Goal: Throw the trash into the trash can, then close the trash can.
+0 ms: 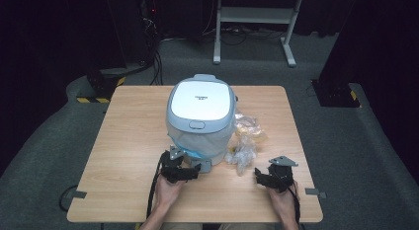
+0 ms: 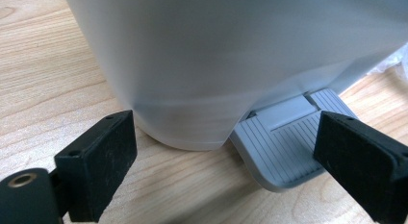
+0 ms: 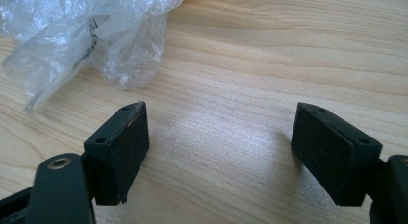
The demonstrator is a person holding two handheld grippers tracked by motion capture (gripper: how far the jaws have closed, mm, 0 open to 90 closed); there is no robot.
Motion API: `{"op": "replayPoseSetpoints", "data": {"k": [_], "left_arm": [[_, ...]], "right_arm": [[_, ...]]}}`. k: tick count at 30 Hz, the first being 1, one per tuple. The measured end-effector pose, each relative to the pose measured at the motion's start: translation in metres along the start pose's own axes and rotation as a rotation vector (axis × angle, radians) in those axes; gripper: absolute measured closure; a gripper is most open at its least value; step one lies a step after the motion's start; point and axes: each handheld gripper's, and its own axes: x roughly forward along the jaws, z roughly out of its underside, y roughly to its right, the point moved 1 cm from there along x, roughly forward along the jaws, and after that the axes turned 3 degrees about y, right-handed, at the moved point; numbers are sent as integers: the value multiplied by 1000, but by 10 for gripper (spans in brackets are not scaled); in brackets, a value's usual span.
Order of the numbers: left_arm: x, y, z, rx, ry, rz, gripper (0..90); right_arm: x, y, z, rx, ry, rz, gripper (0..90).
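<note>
A white and grey pedal bin [image 1: 200, 114] with its lid down stands at the middle of the wooden table [image 1: 128, 141]. Its ribbed grey pedal [image 1: 203, 166] sticks out at the near side. My left gripper [image 1: 193, 172] sits just before that pedal. In the left gripper view it [image 2: 226, 125] is open, with the bin's wall [image 2: 231, 56] and the pedal [image 2: 284, 147] beyond the jaws and nothing between them. My right gripper [image 1: 260, 176] rests near the front right, open [image 3: 219, 113] over bare wood. Crumpled clear plastic [image 3: 82, 36] lies just ahead of it.
Clear plastic bags [image 1: 242, 153] lie to the right of the bin, and a yellowish one [image 1: 248, 125] lies behind them. A blue liner edge [image 1: 192, 153] shows under the bin's lower rim. Beyond the table stand a white frame [image 1: 254, 15] and dark equipment on grey carpet.
</note>
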Motion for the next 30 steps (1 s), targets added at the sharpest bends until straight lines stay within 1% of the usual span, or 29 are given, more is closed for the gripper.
{"op": "replayPoseSetpoints", "data": {"k": [6,9,11,13,18,30], "left_arm": [[2,2,0,1,0,-9,49],[3,3,-1,16,0,-19,37],[4,2,0,29,-1,-17,29],[5,1,0,21,-2,-12,21],[6,2,-1,44,-5,-18,13],[7,2,0,59,-2,-23,10]], "right_arm": [[0,0,0,0,0,0,208],[0,0,0,0,0,-1,208],[0,0,0,-1,1,-1,210],[0,0,0,-1,1,-1,211],[0,0,0,-2,1,-1,211],[0,0,0,-2,1,-2,212]]}}
